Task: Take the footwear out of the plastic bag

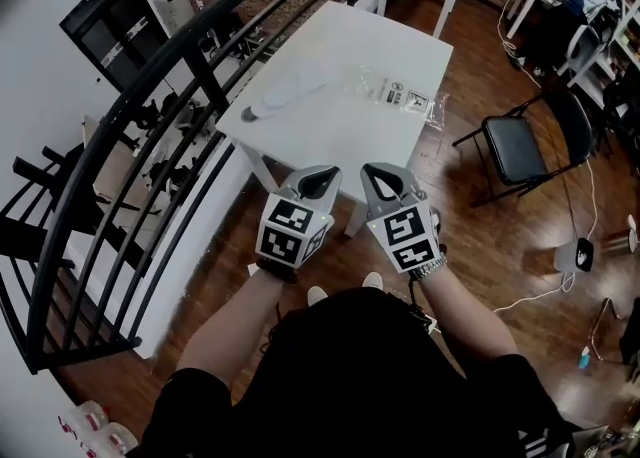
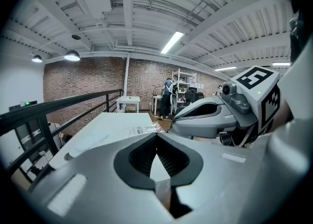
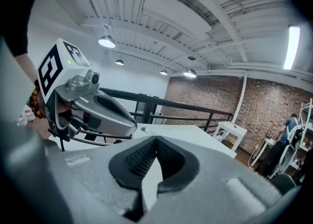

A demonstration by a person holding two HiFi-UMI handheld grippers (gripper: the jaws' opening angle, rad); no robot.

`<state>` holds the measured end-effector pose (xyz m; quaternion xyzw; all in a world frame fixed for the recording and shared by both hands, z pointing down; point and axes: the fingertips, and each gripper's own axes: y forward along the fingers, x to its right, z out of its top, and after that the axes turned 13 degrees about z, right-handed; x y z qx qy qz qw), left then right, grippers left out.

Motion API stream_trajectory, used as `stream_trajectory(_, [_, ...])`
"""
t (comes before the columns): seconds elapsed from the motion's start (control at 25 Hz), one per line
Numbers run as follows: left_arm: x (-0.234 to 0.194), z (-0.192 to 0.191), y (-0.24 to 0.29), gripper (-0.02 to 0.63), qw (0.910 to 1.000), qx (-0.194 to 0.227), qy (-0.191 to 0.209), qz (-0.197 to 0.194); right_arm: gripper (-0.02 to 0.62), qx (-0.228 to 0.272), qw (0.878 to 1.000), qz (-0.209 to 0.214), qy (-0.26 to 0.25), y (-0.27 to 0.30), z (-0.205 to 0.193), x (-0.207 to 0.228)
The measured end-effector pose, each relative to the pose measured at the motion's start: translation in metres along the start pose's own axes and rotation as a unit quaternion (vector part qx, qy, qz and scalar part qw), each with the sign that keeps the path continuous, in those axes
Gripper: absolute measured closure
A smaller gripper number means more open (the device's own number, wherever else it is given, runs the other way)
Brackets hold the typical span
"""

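Both held side by side, close to the person, short of the white counter (image 1: 340, 141). L gripper (image 1: 318, 184): fingers (image 2: 142, 157) pressed together, nothing btwn them. R gripper (image 1: 385, 182): same, closed & empty. On the counter the footwear (image 1: 285, 96), pale, maybe a slipper, too small to be sure, lies toward the left, apart from the clear plastic bag (image 1: 400, 96) at right.

Plastic bag (image 1: 405, 98) on the white table (image 1: 345, 138) — its contents too small to tell.
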<state>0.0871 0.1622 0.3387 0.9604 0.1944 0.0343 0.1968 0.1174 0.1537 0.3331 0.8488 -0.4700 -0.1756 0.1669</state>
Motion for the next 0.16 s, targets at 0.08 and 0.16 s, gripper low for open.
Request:
stream_trajectory(0.08, [0.0037, 0.0028, 0.0036, 0.591, 1.0, 0.0, -0.001, 0.004, 0.603, 0.003, 1.0, 0.001, -0.003, -0.0044, 0.0012, 0.0057])
stream_trajectory(0.16, [0.008, 0.0063, 0.0062, 0.591, 1.0, 0.002, -0.001, 0.008, 0.603, 0.006, 1.0, 0.002, -0.006, -0.0093, 0.0027, 0.0111])
